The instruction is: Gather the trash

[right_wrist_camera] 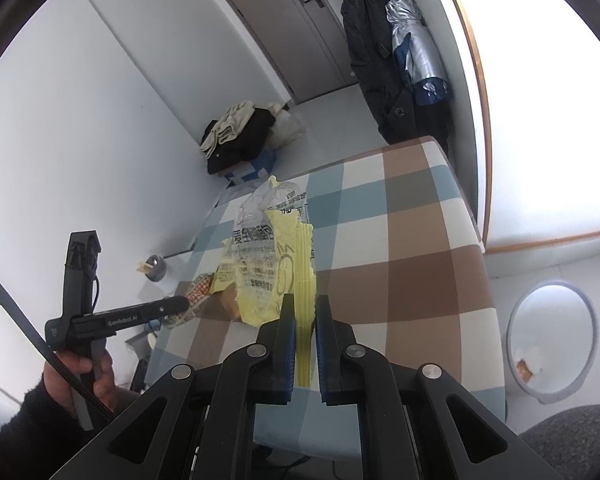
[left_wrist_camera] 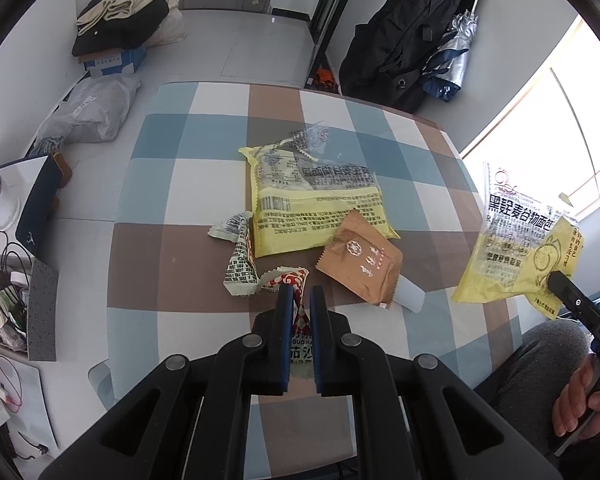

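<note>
My left claw (left_wrist_camera: 301, 294) pinched the red-patterned wrapper (left_wrist_camera: 296, 280) on the table (left_wrist_camera: 172, 248), my right claw (right_wrist_camera: 303, 306) gripped a yellow bag (right_wrist_camera: 260, 268); three wrappers lay at twelve o'clock, the bin (right_wrist_camera: 552, 340) nearly empty.

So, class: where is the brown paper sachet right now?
In the left wrist view the brown paper sachet lies on the checked table, overlapping the big yellow wrapper's lower right corner.

Lived-in home: checked tablecloth (left_wrist_camera: 204, 176), hung coat (right_wrist_camera: 374, 52)
</note>
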Motion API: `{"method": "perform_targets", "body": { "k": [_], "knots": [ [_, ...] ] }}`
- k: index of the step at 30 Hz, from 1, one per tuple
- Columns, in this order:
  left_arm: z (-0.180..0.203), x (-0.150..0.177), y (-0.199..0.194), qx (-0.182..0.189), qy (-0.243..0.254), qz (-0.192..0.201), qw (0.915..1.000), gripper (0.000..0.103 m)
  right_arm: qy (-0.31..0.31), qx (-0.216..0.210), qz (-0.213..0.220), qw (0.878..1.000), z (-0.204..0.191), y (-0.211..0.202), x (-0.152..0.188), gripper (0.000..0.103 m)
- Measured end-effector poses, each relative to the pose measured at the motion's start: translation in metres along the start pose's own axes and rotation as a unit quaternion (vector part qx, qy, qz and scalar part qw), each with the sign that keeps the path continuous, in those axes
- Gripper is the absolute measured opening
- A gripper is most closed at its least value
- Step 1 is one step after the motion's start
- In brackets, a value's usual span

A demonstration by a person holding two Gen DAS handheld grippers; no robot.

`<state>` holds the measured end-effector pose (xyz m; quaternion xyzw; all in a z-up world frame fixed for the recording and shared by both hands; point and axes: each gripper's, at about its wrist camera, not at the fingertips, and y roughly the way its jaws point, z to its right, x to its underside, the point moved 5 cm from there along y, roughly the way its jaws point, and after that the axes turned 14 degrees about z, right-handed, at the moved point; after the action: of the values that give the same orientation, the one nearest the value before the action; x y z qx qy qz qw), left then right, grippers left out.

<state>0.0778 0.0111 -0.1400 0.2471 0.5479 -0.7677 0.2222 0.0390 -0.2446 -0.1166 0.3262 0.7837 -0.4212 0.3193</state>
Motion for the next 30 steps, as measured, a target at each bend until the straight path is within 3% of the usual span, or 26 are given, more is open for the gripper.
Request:
{"method": "perform_targets", "body": {
  "k": [10,16,23,27,30],
  "knots": [
    [0.025,-0.003,-0.012,0.055,-0.008,0.007,0.9984,0.004,-0.009,-0.005,0.002,1.0,-0.004,-0.009,0.007,0.008],
    [0.029,-0.016,-0.017,0.103,-0.061,0.015,0.9927,0.004,-0.001,-0.008,0.004,1.0,-0.003,-0.011,0.006,0.008],
    [0.04,-0.033,-0.029,0.127,-0.063,0.04,0.9891,0.001,0.007,-0.011,0.0,1.0,-0.002,-0.006,0.005,0.008],
    [0.042,-0.036,-0.026,0.122,-0.05,0.038,0.9906,0.001,0.007,-0.012,-0.003,1.0,-0.002,-0.004,0.005,0.008],
    [0.033,-0.031,-0.014,0.096,-0.05,0.031,0.9937,0.001,0.003,-0.01,-0.008,1.0,-0.004,-0.001,0.006,0.008]
  ]
}}
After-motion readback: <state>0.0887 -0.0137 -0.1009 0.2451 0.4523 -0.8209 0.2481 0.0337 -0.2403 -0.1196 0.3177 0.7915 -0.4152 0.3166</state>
